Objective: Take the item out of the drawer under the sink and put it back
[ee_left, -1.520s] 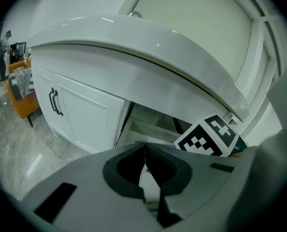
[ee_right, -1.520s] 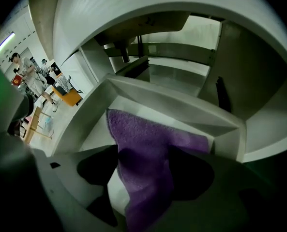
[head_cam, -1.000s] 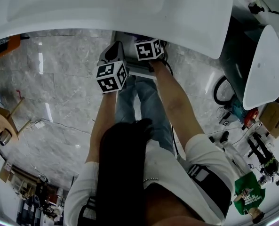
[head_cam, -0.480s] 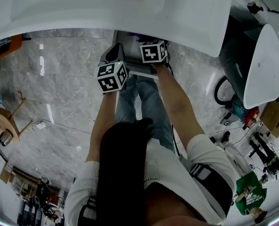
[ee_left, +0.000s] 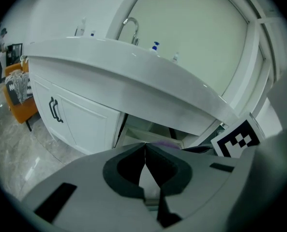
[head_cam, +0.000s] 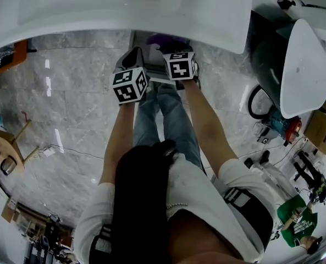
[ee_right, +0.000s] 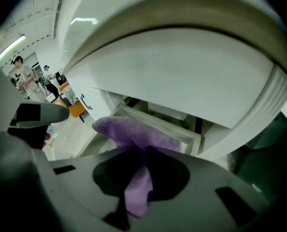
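We find a bathroom mock-up inside a workspace: white sink (ee_left: 148, 81) with tap (ee_left: 131, 29), marble floor (head_cam: 75, 109), scattered tools (head_cam: 278, 126).

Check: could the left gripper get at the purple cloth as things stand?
Probably, once it opens. The left gripper has its jaws together. It sits beside the right gripper, which pinches the purple cloth, and nothing stands between them.
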`<move>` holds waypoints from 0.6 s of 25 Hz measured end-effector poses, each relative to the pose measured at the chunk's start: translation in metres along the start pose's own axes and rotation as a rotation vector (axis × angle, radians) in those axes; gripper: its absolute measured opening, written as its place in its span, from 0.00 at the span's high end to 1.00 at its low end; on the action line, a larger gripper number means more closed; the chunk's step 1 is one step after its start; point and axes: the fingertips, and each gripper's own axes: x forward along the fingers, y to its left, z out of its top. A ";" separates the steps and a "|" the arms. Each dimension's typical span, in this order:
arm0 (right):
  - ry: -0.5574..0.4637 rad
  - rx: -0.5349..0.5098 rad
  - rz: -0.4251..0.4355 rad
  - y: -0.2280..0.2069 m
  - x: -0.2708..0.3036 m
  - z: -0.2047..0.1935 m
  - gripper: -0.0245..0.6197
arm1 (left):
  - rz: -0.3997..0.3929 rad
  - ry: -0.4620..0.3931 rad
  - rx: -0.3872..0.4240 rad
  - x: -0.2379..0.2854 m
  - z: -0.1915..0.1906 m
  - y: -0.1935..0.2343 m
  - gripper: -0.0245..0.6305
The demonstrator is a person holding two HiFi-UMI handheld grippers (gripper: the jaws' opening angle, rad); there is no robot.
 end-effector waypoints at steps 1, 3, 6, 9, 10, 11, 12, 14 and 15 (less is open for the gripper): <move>-0.010 0.000 0.002 0.002 -0.006 0.003 0.86 | -0.004 -0.002 0.004 -0.003 0.001 -0.002 0.96; -0.031 0.001 0.008 0.006 -0.018 0.009 0.86 | -0.011 -0.005 0.015 -0.008 0.003 -0.006 0.96; -0.059 0.006 0.024 0.015 -0.038 0.017 0.86 | -0.017 -0.012 0.029 -0.019 0.007 -0.009 0.96; -0.082 0.009 0.030 0.020 -0.057 0.019 0.86 | -0.022 -0.020 0.038 -0.031 0.012 -0.013 0.96; -0.093 0.012 0.031 0.021 -0.064 0.021 0.86 | -0.027 -0.025 0.040 -0.034 0.015 -0.015 0.96; -0.100 0.014 0.032 0.021 -0.071 0.023 0.86 | -0.033 -0.031 0.044 -0.038 0.018 -0.017 0.96; -0.105 0.017 0.032 0.022 -0.078 0.024 0.86 | -0.041 -0.037 0.051 -0.041 0.021 -0.020 0.96; -0.120 0.025 0.035 0.024 -0.091 0.026 0.87 | -0.055 -0.050 0.068 -0.050 0.026 -0.026 0.96; -0.130 0.030 0.037 0.025 -0.098 0.027 0.86 | -0.063 -0.056 0.075 -0.054 0.028 -0.029 0.96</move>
